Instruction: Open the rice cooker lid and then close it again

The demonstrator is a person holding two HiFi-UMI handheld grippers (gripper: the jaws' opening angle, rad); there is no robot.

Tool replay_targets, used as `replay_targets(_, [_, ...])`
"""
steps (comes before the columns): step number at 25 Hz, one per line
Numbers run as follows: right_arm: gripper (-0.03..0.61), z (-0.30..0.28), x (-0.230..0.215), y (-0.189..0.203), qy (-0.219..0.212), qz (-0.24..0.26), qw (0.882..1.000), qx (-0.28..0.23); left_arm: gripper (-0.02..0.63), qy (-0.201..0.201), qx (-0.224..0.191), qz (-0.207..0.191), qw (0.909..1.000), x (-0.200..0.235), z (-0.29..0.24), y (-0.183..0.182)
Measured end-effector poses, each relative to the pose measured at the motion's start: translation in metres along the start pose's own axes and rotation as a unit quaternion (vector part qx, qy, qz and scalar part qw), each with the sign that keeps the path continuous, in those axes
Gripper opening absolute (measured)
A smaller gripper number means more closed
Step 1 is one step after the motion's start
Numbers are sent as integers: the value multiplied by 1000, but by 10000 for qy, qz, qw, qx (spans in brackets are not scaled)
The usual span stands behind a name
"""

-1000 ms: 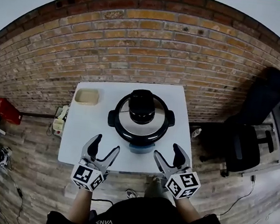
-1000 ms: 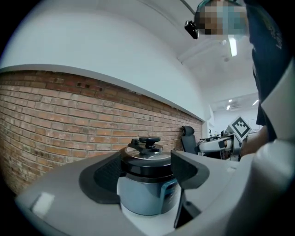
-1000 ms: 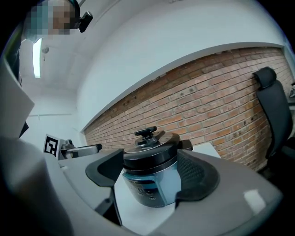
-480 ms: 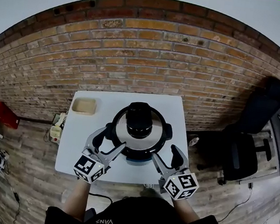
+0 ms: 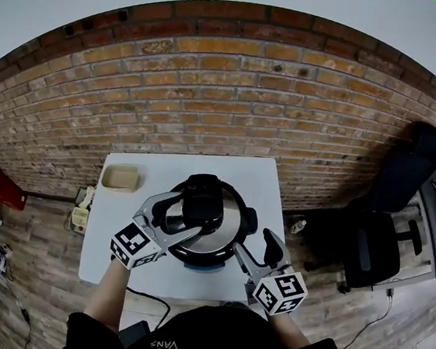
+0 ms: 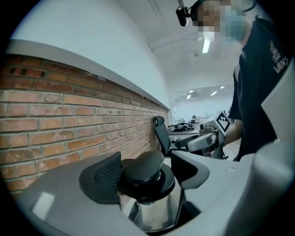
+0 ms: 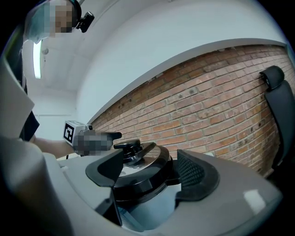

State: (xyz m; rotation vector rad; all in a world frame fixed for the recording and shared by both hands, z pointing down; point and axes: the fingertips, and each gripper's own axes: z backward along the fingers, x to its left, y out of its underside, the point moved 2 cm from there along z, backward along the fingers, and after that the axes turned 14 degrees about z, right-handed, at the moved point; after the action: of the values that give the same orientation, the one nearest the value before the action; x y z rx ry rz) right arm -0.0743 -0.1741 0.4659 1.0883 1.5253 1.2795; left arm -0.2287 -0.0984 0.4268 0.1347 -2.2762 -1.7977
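L tongs (image 5: pixel 186 215) open astride lid knob (image 5: pixel 204 194); R tongs (image 5: pixel 253 242) open nr cooker (image 5: pixel 218 246) front (tray (image 5: pixel 120 177) on table (image 5: pixel 115 253) corner).

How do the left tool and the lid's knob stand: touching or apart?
Cannot tell. Left gripper view: the left tool straddles the knob, jaws open; one pad overlaps it, neither gap nor contact plain.

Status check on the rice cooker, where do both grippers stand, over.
Left gripper open, jaws straddling the lid handle. Right gripper open, at the rice cooker's near right side. Lid on, nothing blocking it.
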Motion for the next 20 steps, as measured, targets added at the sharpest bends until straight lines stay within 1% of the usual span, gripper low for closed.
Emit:
replay_targets(2, [356,-2,-6,1,4,-24,10000,13,316,218,237,-78,9995,0,-11,1])
replay_targets(5, [356,-4,-15,3,24,-56,10000,15,316,418,522,-181,9976,2,-23,3])
replay_targets(9, [356,-5,-24,4,27,-98,9999,14,316,733,934,-234,9926,0,-36,11])
replay_targets(15, [356,-5,-34,4,10,-106,9999,53,316,1079,1339,-222,9849,-4,-54,14])
replay_targets(18, [356,-3,-41,4,56,-119,9999,50,316,1250,1697,-464,9764,-8,-62,23])
replay_targets(20, [356,-1,-45,5,94,-138,9998,57,316,1261,1845,-671,9724,-9,-65,26])
